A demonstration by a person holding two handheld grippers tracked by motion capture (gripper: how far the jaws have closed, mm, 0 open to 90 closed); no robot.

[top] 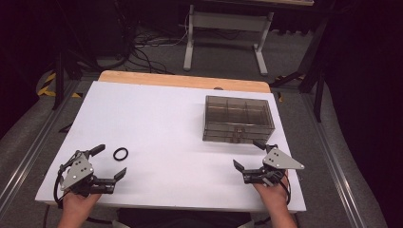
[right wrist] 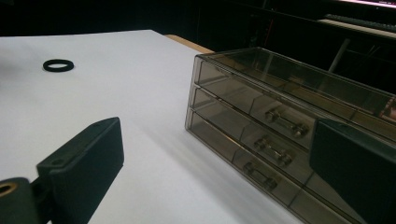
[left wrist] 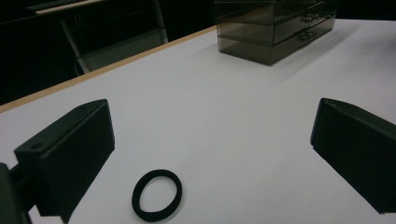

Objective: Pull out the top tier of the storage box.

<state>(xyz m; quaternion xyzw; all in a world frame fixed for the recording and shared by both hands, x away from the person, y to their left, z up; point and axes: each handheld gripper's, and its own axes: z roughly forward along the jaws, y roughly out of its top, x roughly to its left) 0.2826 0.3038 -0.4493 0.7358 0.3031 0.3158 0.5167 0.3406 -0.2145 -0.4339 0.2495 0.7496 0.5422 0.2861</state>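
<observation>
Two grippers wait near the front edge of the white table as I line up a pick. My left gripper is spread wide with nothing in it, and the black hair band lies flat on the table just beyond the gap between its jaws, nearer the far jaw in the high view. In the left gripper view the hair band sits low and left of centre, so I judge the gripper should shift a little toward that side before it goes down, or one jaw will land on the ring instead of outside it. The band is thin and soft; I would lower the jaw tips right to the tabletop and close slowly across the ring so it folds between them and does not skate away. My right gripper is also released and empty, its jaws apart just in front of the smoky drawer box, whose three stacked drawers all look closed in the right gripper view, each with a small handle facing me.
</observation>
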